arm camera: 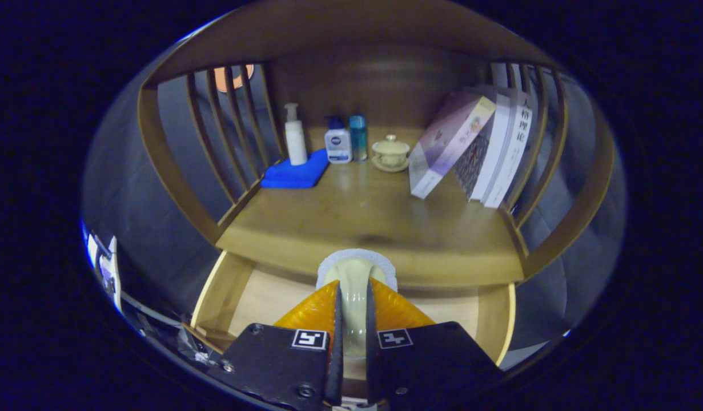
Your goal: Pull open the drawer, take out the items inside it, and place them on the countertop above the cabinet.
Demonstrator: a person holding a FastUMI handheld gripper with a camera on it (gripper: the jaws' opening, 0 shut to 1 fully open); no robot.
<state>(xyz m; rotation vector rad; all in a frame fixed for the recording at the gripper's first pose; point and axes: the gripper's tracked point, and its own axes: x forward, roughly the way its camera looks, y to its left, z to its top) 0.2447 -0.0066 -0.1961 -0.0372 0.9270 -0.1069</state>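
A pale cream, smooth-sided item with a white textured rim (356,279), perhaps a cup or small dish seen edge-on, sits clenched between the jaws of the gripper (354,319); both fingers press its sides. It hangs above the open light-wood drawer (260,297), just in front of the front edge of the brown wooden counter (362,228), so I judge it is lifted out and about to go onto that surface. What exactly it is I cannot tell.

Taking the counter's front edge as the landmark: the near half of the top is bare, which makes it the natural spot to set the item down. Far behind the edge, against the back panel, stand a white pump bottle (295,136) on a folded blue cloth (297,171), a white bottle with a dark blue cap (337,141), a slim teal bottle (358,137) and a beige lidded ceramic tea bowl on a saucer (390,153). Behind the edge to the other side, several books (477,148) lean against the slatted wooden rail (548,154), which props them
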